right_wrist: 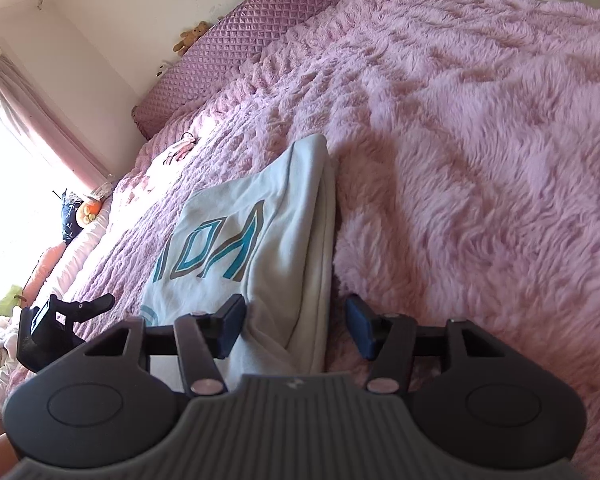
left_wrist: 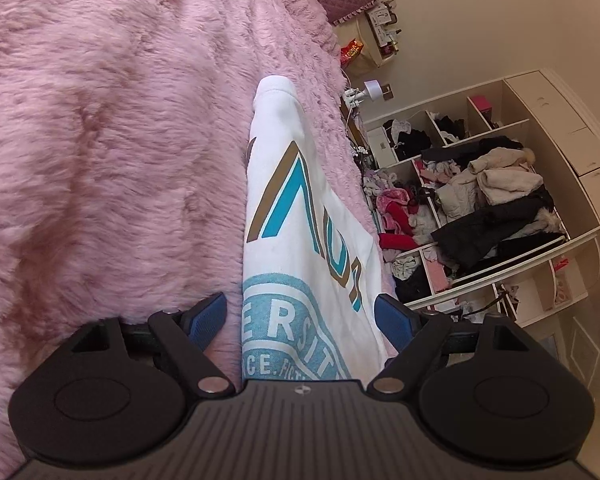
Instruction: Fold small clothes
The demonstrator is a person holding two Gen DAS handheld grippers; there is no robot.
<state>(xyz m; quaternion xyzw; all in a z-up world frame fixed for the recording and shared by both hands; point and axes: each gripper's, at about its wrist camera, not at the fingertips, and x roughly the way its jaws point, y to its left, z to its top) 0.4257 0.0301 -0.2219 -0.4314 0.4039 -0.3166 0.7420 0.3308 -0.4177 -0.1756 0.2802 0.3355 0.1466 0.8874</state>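
A white shirt (left_wrist: 300,208) with teal and brown lettering and a round teal badge lies folded lengthwise on the fluffy pink blanket (left_wrist: 100,140). My left gripper (left_wrist: 300,318) is open just above the shirt's near end, and its blue pads (left_wrist: 210,316) stand wide on either side without touching the cloth. In the right wrist view the same shirt (right_wrist: 284,208) shows its folded edge on the right. My right gripper (right_wrist: 296,330) is open over that near corner, one pad above the cloth and the other over the blanket (right_wrist: 460,120). The left gripper (right_wrist: 100,302) shows at the left edge.
A purple quilted headboard (right_wrist: 260,40) with a teddy bear (right_wrist: 192,36) backs the bed. Another small pale garment (right_wrist: 180,150) lies farther up the blanket. Open wardrobe shelves (left_wrist: 480,200) stuffed with clothes stand beyond the bed's edge. A bright window with a pink curtain (right_wrist: 40,120) is at left.
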